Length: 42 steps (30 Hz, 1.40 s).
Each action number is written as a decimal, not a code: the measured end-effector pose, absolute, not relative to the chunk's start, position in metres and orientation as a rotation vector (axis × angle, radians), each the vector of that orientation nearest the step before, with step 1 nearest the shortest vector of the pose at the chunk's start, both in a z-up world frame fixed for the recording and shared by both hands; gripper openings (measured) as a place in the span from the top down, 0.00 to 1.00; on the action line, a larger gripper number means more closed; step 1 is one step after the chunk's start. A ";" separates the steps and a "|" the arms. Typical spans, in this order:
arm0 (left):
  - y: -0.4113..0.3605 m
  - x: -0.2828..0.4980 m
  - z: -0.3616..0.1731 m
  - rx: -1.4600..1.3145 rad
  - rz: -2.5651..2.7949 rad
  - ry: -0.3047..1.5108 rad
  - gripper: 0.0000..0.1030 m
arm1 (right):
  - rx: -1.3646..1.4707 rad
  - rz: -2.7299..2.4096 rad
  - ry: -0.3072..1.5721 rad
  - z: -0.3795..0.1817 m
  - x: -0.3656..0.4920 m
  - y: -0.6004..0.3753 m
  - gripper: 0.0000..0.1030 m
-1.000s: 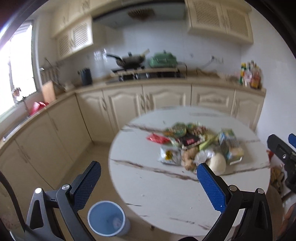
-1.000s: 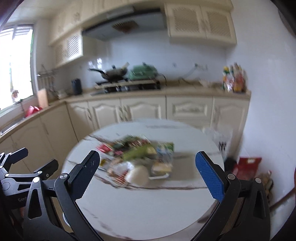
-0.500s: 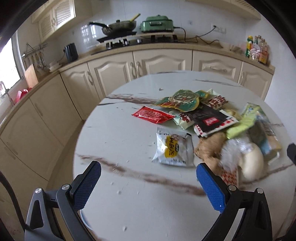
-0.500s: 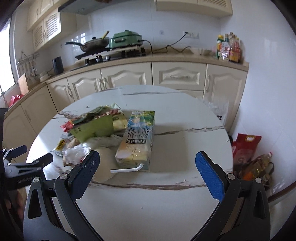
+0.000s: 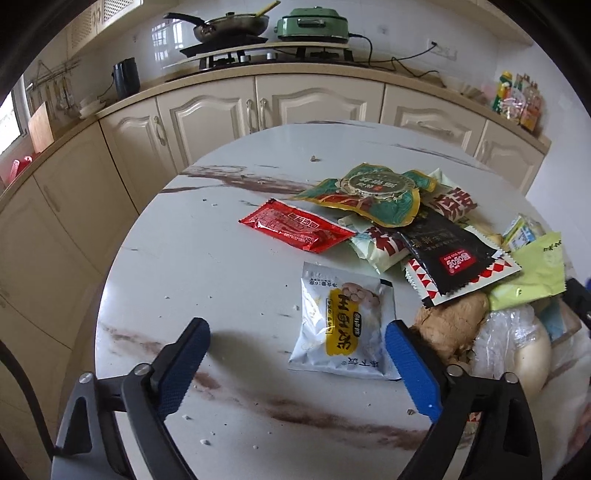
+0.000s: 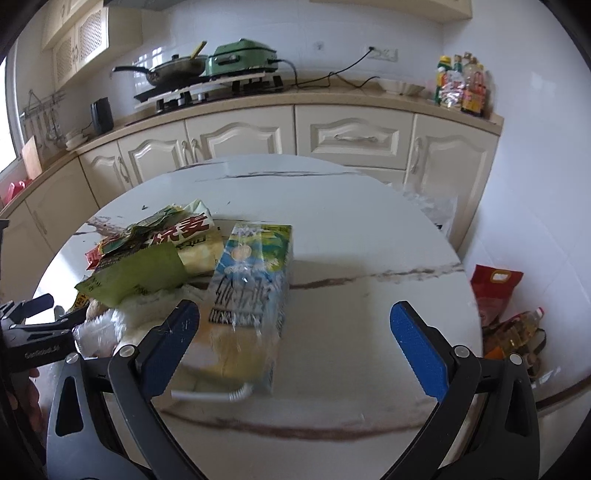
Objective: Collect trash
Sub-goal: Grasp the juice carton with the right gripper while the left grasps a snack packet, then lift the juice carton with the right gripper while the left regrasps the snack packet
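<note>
A pile of trash lies on the round marble table (image 5: 207, 266). In the left wrist view a white and yellow snack packet (image 5: 341, 326) lies just ahead of my open left gripper (image 5: 295, 354), nearer its right finger. A red packet (image 5: 295, 229), a green packet (image 5: 373, 192) and a black sachet (image 5: 447, 247) lie beyond. In the right wrist view a drink carton (image 6: 251, 299) with a bent straw (image 6: 218, 395) lies between the fingers of my open right gripper (image 6: 291, 332), nearer the left one. A green wrapper (image 6: 136, 275) lies to its left.
Cream kitchen cabinets (image 5: 207, 110) curve behind the table, with a stove, pan (image 5: 229, 26) and green cooker (image 5: 314, 24) on the counter. A red bag (image 6: 495, 288) and bottles sit on the floor right of the table. A ginger root (image 5: 450, 328) and a white bun in plastic (image 5: 517, 354) lie at my left gripper's right.
Both grippers have come down and forward towards the table. The pile now fills the views, and the blue bin on the floor has dropped out of the left view.
</note>
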<state>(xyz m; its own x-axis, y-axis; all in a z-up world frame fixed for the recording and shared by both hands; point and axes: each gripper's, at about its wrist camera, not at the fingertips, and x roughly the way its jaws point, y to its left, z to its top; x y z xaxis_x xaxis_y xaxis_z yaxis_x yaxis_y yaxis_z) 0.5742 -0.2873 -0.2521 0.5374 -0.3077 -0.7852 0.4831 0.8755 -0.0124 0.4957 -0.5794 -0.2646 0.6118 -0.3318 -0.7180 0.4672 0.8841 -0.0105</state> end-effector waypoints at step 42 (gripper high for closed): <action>-0.233 0.501 -0.181 0.090 -0.657 0.770 1.00 | 0.186 -0.332 0.829 -0.239 0.489 -0.573 0.57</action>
